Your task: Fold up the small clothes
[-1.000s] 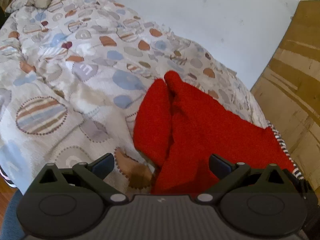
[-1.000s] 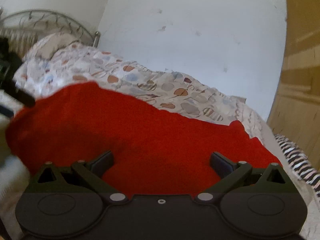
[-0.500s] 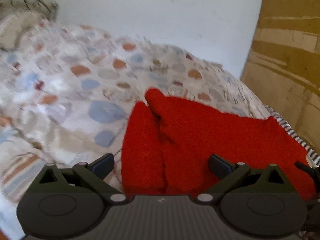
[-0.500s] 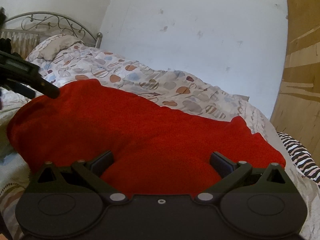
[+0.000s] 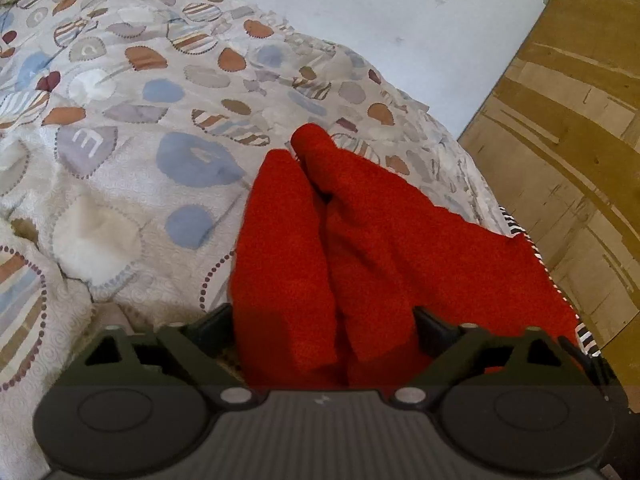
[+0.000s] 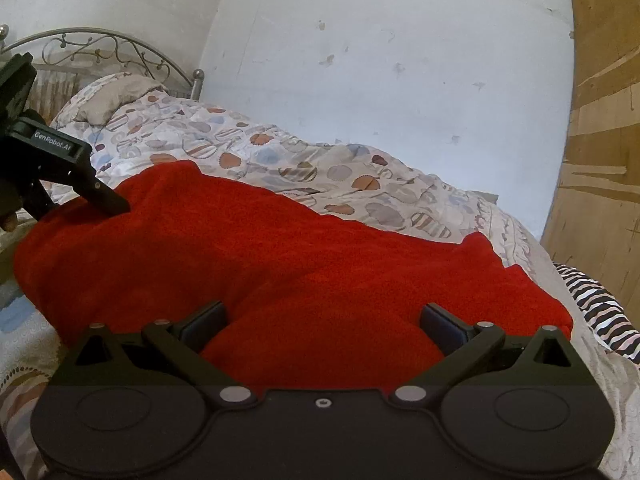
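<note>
Two black grippers have their jaws wide open and hold nothing. A fuzzy red cloth (image 6: 280, 264) lies bunched on the bed's spotted quilt (image 5: 132, 128). Both the left gripper (image 5: 322, 320) and the right gripper (image 6: 322, 316) hang over it, with red cloth between their jaws.

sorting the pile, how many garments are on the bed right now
2 in view. The red garment lies spread across the duvet under both open grippers. A striped cloth peeks out at the bed's right edge. Others may be hidden.
</note>
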Available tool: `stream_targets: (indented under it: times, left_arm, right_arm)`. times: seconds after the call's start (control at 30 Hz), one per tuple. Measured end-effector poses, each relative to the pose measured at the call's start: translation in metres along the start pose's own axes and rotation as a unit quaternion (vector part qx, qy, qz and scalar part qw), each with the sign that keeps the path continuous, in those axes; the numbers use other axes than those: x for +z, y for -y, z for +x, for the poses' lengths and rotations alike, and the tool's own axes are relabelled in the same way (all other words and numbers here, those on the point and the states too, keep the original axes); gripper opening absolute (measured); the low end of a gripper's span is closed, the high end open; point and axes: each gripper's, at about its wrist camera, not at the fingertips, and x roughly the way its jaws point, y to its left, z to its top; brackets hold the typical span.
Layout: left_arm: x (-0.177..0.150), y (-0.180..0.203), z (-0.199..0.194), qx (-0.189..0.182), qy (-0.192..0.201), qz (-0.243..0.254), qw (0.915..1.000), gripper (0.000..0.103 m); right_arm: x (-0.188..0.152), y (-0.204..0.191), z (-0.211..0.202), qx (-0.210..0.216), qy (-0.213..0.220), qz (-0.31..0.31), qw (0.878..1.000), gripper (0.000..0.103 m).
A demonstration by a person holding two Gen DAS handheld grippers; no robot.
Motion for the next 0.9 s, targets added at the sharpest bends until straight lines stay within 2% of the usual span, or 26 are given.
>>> stream_targets:
  times: [0.2,0.27,0.33,0.43,0.53,0.7,0.9]
  left_arm:
    - [0.002,0.011,0.003,0.052,-0.011,0.0,0.9986,0.076]
    - [0.003,0.018,0.002,0.067,-0.017,0.01,0.9976,0.068]
    - [0.005,0.024,0.0,0.072,-0.024,0.008,0.9971,0.054]
    - [0.01,0.035,-0.001,0.082,-0.033,0.012,0.996,0.043]
    - [0.016,0.041,-0.002,0.086,-0.041,0.017,0.9953,0.036]
    - [0.025,0.038,-0.006,0.076,-0.058,-0.01,0.9954,0.031]
    - [0.054,0.075,-0.02,0.054,-0.061,0.036,0.996,0.027]
  right_arm:
    - [-0.002,0.001,-0.001,0.003,0.006,0.003,1.0,0.103]
    - [-0.003,0.0,-0.002,0.001,0.009,0.003,1.0,0.103]
    - [-0.003,-0.001,-0.003,-0.001,0.01,0.003,1.0,0.103]
    - [-0.002,-0.003,-0.004,-0.006,0.009,-0.001,1.0,0.103]
    - [0.002,-0.003,-0.004,-0.004,0.004,-0.003,1.0,0.103]
    - [0.008,0.001,-0.009,-0.001,0.005,0.013,1.0,0.103]
    - [0.01,0.0,-0.023,-0.016,0.011,0.001,1.0,0.103]
